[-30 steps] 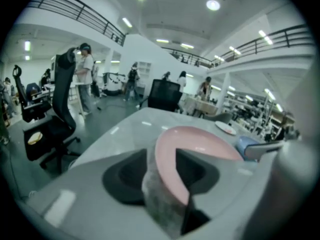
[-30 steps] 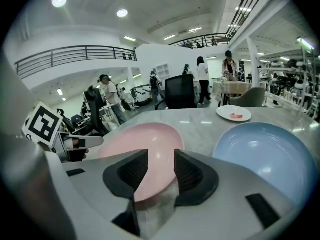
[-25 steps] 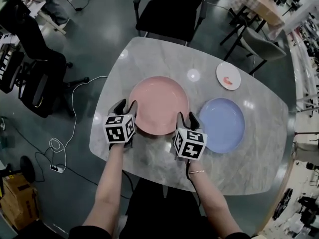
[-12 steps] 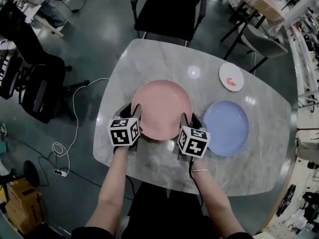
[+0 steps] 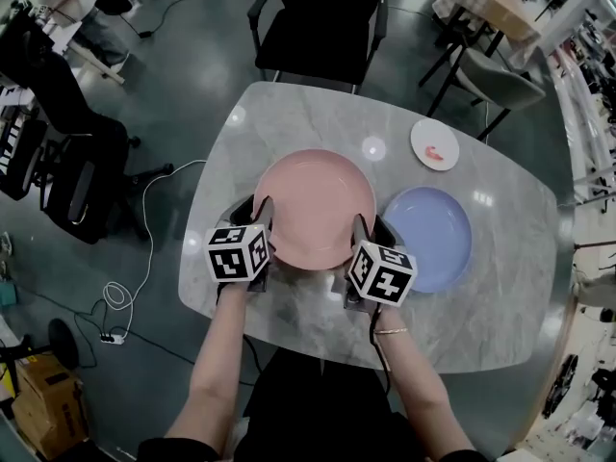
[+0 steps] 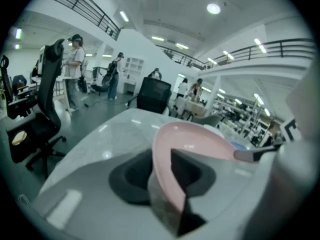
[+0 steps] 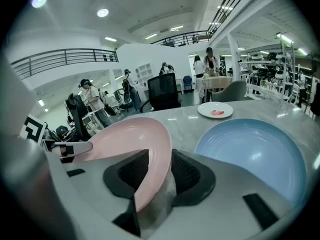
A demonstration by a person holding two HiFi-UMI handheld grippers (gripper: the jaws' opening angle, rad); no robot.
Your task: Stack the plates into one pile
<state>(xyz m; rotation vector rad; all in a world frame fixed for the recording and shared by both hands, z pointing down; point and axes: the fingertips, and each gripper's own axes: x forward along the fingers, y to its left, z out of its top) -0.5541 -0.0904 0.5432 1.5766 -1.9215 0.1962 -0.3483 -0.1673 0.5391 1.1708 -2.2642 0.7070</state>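
Whereas it was untouched a moment ago, the pink plate on the counter is now pinched at its rim by the right tool. The left tool is being closed on it, so it can likely be lifted.

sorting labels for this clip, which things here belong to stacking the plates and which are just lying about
Part of the job:
- pink round plate
- blue round plate
- small white plate with a red mark
- grey marble table, the work surface

Just lying about:
- black office chair beyond the table
- brown cardboard box on the floor
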